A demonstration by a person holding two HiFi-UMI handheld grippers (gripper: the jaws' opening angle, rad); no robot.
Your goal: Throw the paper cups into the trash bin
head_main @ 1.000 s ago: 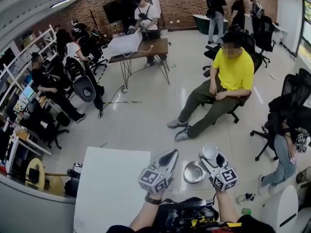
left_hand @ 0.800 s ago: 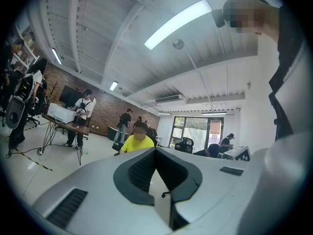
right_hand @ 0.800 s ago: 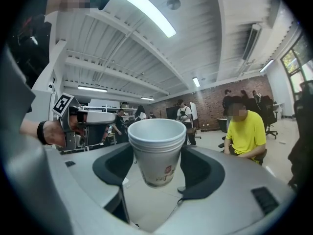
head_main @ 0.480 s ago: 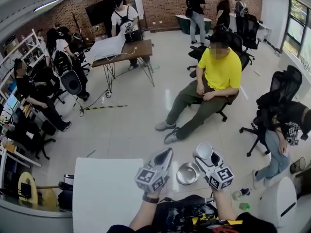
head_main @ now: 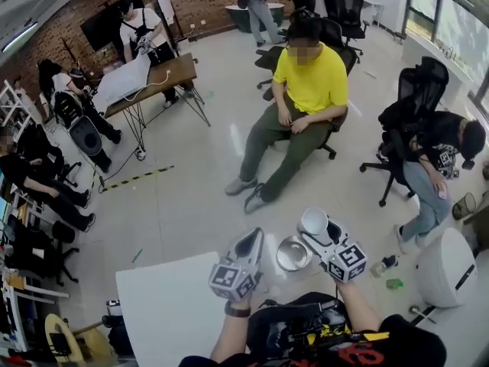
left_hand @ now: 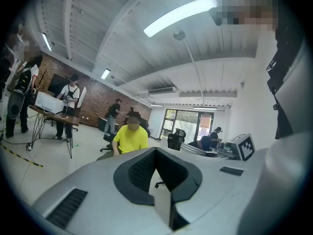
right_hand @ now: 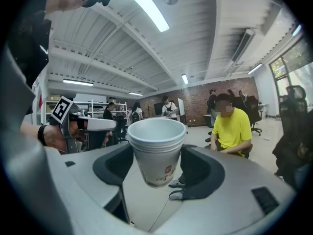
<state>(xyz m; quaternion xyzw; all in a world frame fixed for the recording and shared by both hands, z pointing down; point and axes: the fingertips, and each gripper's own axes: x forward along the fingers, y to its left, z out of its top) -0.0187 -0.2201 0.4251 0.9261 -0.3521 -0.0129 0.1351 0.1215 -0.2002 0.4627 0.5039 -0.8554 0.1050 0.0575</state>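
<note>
The carrying step was in hand. The right gripper (right_hand: 157,166) had its jaws clamped wide on the paper cups (right_hand: 157,150), which looked like two nested together, upright with the mouth up. In the head view the cups were held in the air just right of, and slightly beyond, a shiny round metal trash bin (head_main: 293,254) on the floor, near the person's feet. The left gripper (head_main: 250,246) hung just left of the bin, jaws together and holding nothing, beside the white table (head_main: 164,312). Judging from this, the next move called for bringing the cups a little left over the bin's mouth and then parting the jaws to drop them in.
</note>
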